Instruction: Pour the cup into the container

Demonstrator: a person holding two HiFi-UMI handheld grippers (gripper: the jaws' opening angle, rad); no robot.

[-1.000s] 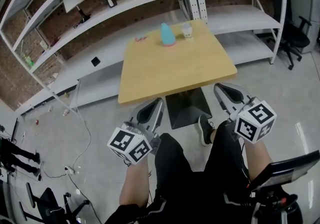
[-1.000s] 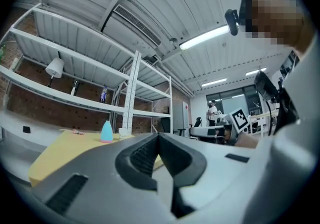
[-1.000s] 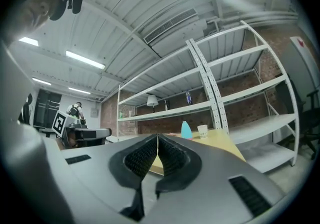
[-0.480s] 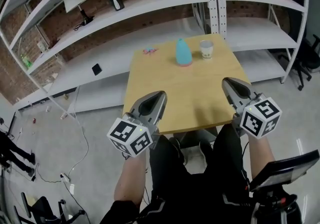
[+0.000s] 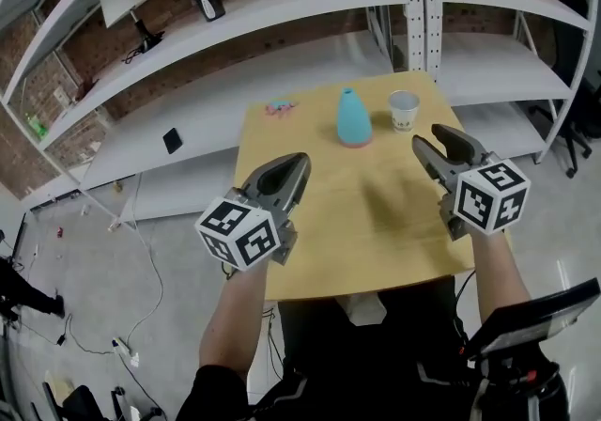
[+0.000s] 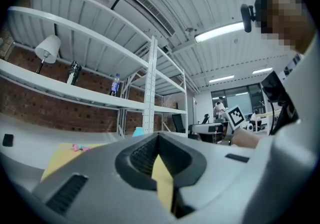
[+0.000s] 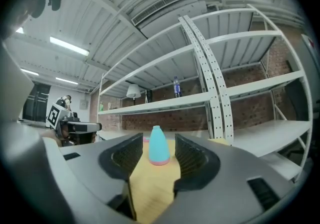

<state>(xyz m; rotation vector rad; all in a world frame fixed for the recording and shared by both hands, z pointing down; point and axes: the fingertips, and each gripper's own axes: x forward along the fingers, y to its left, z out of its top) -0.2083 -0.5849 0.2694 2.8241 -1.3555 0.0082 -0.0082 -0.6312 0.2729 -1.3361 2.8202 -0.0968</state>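
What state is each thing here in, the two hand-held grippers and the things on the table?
Left hand-held gripper: jaws shut, empty.
Right hand-held gripper: jaws apart, just been opening, nothing between them.
Cup: upright on the table, untouched; contents unclear.
Blue container: upright, beside the cup, apart from it.
Pink thing: lying near the table's far edge.
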